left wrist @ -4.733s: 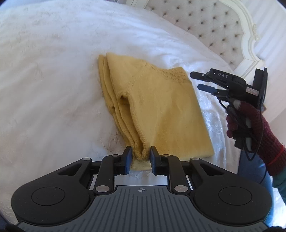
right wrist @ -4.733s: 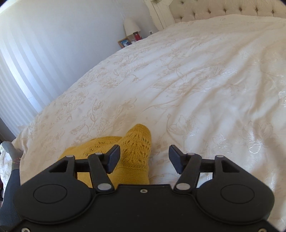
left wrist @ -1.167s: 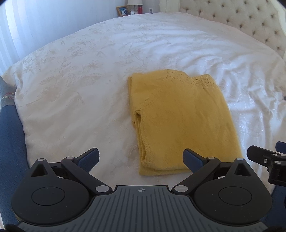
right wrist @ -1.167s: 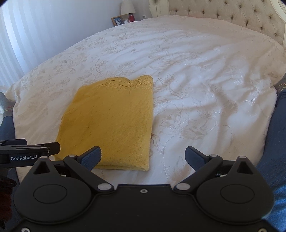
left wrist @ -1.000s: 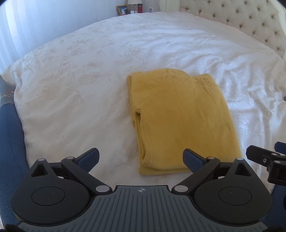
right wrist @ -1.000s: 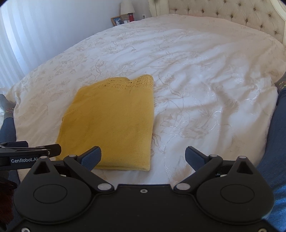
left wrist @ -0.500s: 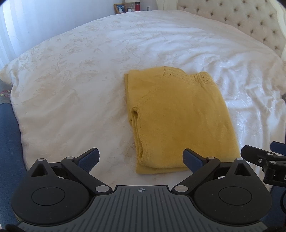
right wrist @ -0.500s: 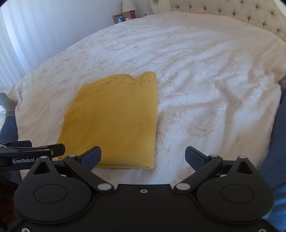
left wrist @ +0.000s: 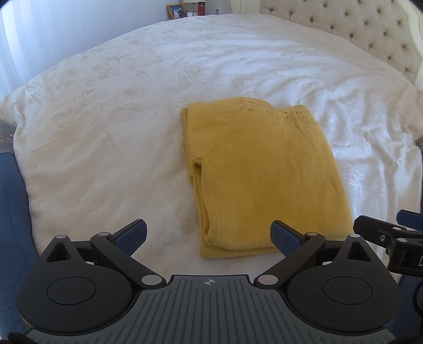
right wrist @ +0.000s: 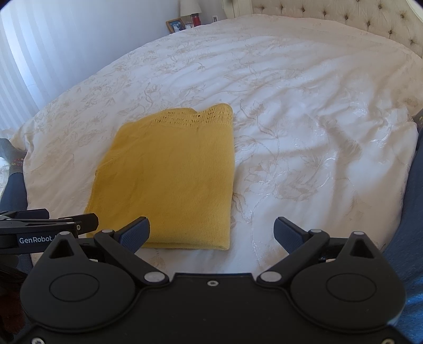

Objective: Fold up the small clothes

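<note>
A yellow knit sweater (left wrist: 264, 174) lies folded into a flat rectangle on the white bedspread (left wrist: 111, 137), lace neckline at its far end. It also shows in the right wrist view (right wrist: 169, 177). My left gripper (left wrist: 208, 236) is open and empty, held back from the sweater's near edge. My right gripper (right wrist: 211, 234) is open and empty, also just short of the near edge, toward the sweater's right corner. The right gripper's tips show at the right edge of the left wrist view (left wrist: 383, 235); the left gripper's tips show at the left of the right wrist view (right wrist: 53, 222).
A tufted cream headboard (right wrist: 357, 16) runs along the far right of the bed. A nightstand with a photo frame (right wrist: 175, 25), a lamp and a red cup stands at the far corner. The person's blue-clad legs (right wrist: 412, 211) flank the near bed edge.
Both grippers, which were at the sweater 4.7 s ago with the left one closed on its edge, are now open and drawn back. Over the last second the views shifted only slightly.
</note>
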Motion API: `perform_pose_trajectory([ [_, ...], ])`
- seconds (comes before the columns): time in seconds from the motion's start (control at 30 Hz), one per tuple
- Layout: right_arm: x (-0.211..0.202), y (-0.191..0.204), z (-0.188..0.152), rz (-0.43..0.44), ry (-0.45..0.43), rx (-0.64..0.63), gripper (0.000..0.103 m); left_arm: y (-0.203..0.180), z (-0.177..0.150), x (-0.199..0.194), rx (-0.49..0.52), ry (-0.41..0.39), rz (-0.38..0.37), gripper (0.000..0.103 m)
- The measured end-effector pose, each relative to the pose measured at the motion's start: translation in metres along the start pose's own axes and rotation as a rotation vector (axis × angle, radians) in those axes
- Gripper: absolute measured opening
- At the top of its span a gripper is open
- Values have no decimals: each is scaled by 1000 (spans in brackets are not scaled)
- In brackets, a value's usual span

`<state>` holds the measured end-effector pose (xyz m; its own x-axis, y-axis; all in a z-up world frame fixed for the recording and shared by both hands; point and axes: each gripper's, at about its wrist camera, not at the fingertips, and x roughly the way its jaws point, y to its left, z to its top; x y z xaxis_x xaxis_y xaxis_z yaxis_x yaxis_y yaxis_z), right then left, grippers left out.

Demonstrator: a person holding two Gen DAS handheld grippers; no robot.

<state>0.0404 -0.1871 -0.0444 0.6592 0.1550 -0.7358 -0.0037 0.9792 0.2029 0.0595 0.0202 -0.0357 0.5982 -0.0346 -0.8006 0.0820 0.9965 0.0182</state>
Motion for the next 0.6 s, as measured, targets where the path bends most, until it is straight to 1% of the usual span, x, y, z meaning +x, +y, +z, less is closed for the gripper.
perform_pose_trajectory([
  [0.6, 1, 1, -1, 2, 5, 9, 99, -3, -2, 1, 10, -3, -6, 101],
])
